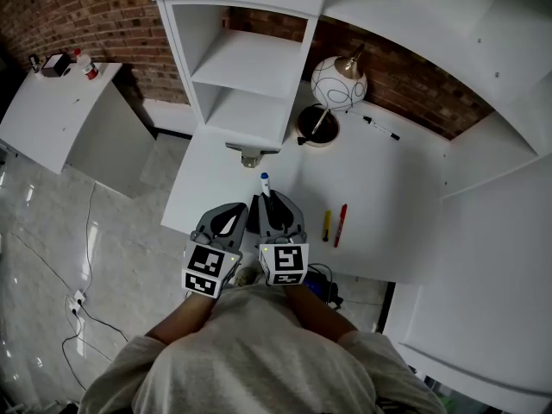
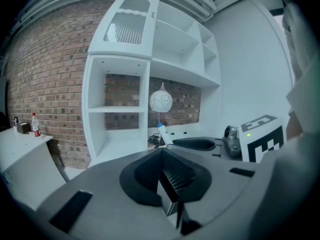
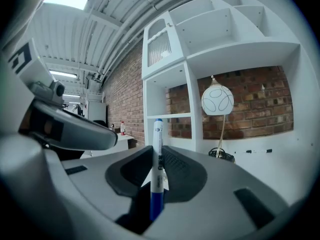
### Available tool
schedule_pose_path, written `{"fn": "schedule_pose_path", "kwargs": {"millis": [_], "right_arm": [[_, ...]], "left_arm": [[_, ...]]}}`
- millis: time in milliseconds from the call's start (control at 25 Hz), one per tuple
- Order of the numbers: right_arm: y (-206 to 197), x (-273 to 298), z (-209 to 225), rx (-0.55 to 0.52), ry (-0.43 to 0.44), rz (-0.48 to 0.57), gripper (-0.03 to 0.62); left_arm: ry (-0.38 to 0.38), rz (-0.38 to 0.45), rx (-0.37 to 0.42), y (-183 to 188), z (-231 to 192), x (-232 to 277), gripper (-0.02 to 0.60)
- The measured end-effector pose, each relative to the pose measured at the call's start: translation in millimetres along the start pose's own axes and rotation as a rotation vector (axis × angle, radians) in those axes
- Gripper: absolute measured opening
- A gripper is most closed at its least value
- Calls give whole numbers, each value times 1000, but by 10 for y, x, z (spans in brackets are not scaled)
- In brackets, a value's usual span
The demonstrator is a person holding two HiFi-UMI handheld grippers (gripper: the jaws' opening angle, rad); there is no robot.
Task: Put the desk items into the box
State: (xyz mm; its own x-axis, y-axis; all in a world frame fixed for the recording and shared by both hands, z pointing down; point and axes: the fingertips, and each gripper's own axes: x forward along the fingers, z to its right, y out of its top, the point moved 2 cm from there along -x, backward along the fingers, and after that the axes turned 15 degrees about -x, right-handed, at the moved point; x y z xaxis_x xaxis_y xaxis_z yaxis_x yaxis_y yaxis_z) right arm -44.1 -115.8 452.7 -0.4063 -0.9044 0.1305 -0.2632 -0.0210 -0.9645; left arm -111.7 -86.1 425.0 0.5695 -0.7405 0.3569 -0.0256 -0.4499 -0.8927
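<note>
Gripping the upright blue marker (image 3: 157, 156) firmly in the clamped right claw (image 3: 156, 160) should prevent slipping; the left claw (image 2: 169, 180) is closed, empty.

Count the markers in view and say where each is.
4: blue marker in the right gripper; yellow marker and red marker side by side on the desk; black marker near the lamp. Others may be hidden.

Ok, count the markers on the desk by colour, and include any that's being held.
Blue marker: 1, held in the right claw
Yellow marker: 1
Red marker: 1
Black marker: 1
Total: 4
</note>
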Motion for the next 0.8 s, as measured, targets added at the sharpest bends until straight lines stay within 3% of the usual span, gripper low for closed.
{"fn": "schedule_pose_path", "kwargs": {"millis": [360, 800], "right_arm": [[-160, 77, -223, -98, 103, -106, 78], [-468, 35, -271, -95, 241, -469, 78]], "left_arm": [[8, -21, -11, -80, -17, 33, 5], [18, -65, -21, -198, -61, 74, 3]]}}
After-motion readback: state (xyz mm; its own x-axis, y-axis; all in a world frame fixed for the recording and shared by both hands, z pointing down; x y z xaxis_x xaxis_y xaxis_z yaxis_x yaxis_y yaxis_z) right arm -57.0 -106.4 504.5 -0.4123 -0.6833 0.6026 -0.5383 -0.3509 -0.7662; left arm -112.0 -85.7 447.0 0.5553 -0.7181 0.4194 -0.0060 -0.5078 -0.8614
